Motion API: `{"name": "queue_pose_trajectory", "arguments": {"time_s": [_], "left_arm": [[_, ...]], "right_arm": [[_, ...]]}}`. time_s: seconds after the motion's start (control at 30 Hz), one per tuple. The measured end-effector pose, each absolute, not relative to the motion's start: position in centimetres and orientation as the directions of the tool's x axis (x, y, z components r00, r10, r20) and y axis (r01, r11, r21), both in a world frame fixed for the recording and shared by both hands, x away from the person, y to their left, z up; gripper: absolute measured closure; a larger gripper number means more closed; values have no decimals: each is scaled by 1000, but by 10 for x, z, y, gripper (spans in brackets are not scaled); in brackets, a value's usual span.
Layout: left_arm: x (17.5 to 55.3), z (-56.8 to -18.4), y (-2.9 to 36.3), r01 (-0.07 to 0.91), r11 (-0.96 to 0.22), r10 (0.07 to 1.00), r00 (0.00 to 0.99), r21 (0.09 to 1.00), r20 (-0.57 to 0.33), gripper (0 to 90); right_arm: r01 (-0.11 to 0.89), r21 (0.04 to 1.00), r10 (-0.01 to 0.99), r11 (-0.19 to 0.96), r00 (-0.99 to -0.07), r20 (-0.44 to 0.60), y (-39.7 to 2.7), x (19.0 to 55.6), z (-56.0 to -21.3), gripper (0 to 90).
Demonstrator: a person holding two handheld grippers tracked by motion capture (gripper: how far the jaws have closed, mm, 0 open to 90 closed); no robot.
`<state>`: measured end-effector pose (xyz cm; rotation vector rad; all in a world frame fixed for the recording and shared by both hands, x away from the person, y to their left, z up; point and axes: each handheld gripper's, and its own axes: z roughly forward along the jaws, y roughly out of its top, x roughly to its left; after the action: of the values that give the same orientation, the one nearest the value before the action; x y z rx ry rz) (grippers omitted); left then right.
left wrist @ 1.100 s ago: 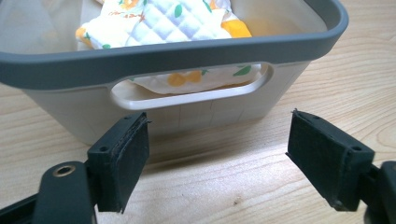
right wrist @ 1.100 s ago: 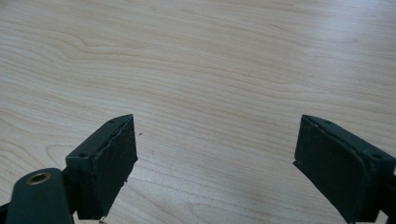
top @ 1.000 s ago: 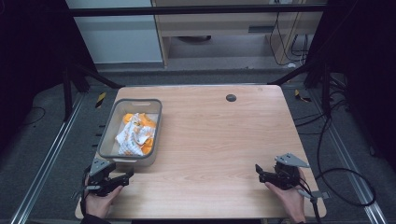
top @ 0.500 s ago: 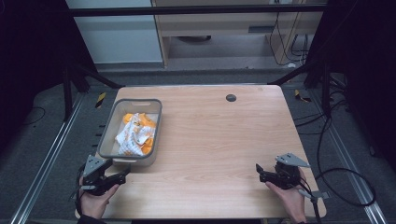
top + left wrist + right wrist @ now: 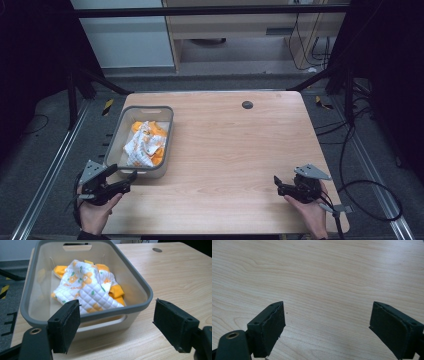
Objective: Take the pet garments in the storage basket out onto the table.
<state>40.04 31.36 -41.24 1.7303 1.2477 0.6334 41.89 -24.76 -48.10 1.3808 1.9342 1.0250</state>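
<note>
Your left gripper point(image 5: 122, 177) sits at the lower left of the high view, jaws spread wide and holding nothing, its tips just short of the near end wall of the grey bin point(image 5: 118, 135). In the left gripper view that same gripper point(image 5: 116, 316) frames the bin's near wall point(image 5: 105, 325) and its handle slot between the two black pads.

The bin stands on the left part of the wooden table point(image 5: 235, 145). Its long axis runs from the lower left of the high view up toward the upper middle, leaning slightly right, with the far handle cutout at the top. Inside it lies a crumpled quilted cloth point(image 5: 145, 145), white with orange flowers over an orange lining, bunched toward the near right of the bin.

Your right gripper point(image 5: 278, 183) rests at the lower right of the high view, well apart from the bin, pointing left. Its jaws are spread too, with bare tabletop point(image 5: 327, 285) between them.
</note>
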Motion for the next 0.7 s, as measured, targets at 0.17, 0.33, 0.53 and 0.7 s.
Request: {"name": "queue_pose_trajectory", "arguments": {"time_s": [0.17,0.33,0.53,0.7], "left_arm": [[404,-399,321,471,-90,919,379,878,-110,207],[409,-382,328,457,-83,917,383,886,-112,202],[421,-376,328,454,-97,918,385,886,-97,199],[435,-373,327,451,-115,919,387,885,-78,203]], "right_arm": [[531,820,940,213,-340,-25,-245,418,-483,128],[530,820,940,215,-342,-26,-244,418,-484,128],[537,818,943,206,-333,-18,-246,418,-483,127],[534,821,945,202,-326,-20,-249,418,-483,125]]}}
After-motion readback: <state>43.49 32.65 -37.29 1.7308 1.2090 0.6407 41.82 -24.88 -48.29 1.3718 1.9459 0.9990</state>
